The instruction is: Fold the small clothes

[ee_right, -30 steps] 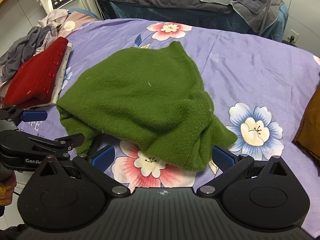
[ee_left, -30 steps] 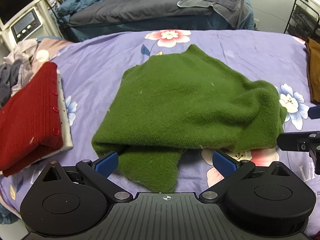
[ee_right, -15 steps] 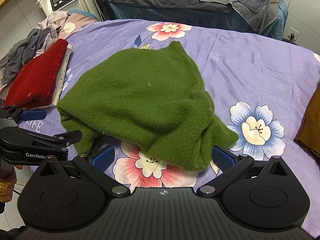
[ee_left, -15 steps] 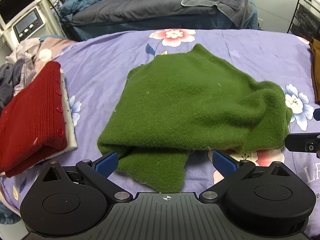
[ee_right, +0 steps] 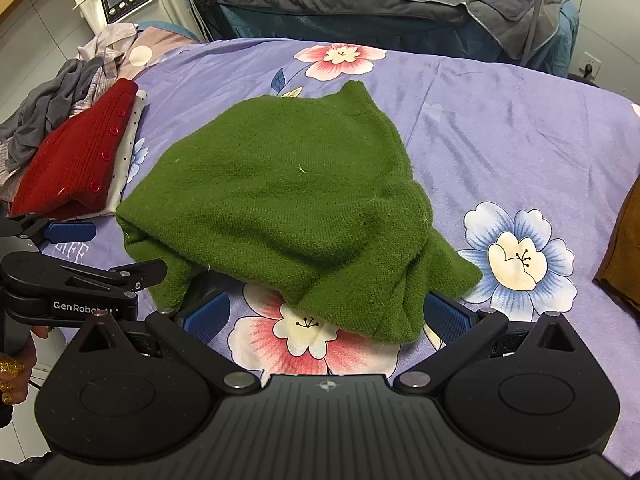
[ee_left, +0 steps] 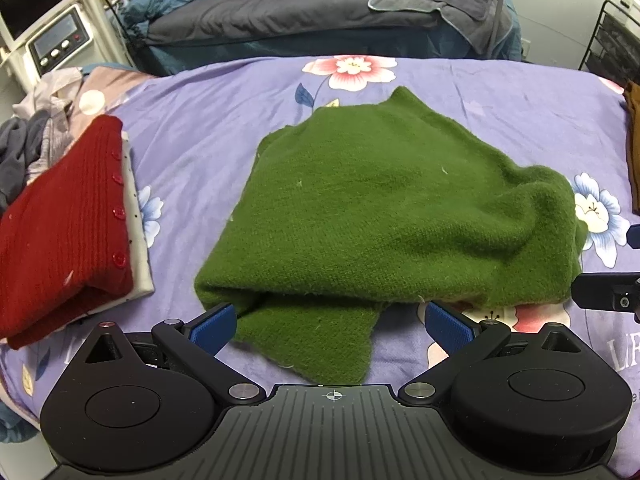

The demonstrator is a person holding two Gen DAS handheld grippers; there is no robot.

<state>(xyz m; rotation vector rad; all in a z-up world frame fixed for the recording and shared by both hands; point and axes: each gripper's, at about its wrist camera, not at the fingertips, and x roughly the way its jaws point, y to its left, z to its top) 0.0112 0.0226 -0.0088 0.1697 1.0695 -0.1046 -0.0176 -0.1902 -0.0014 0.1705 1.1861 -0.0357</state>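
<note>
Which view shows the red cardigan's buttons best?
The left wrist view: the red cardigan lies close, folded on a white garment, with its buttons clearly visible. The right wrist view shows it farther off and more edge-on, near the left tool.

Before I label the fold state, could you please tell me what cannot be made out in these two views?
- Green sweater: its underside and inner layers are hidden by its own top fold, both views.
- White garment under the red cardigan: only an edge shows.
- Brown garment: cut off by the right edge, both views.
- Right hand-held gripper: cut off by the left wrist view's right edge.
- Grey clothes pile: separate items indistinguishable.
</note>
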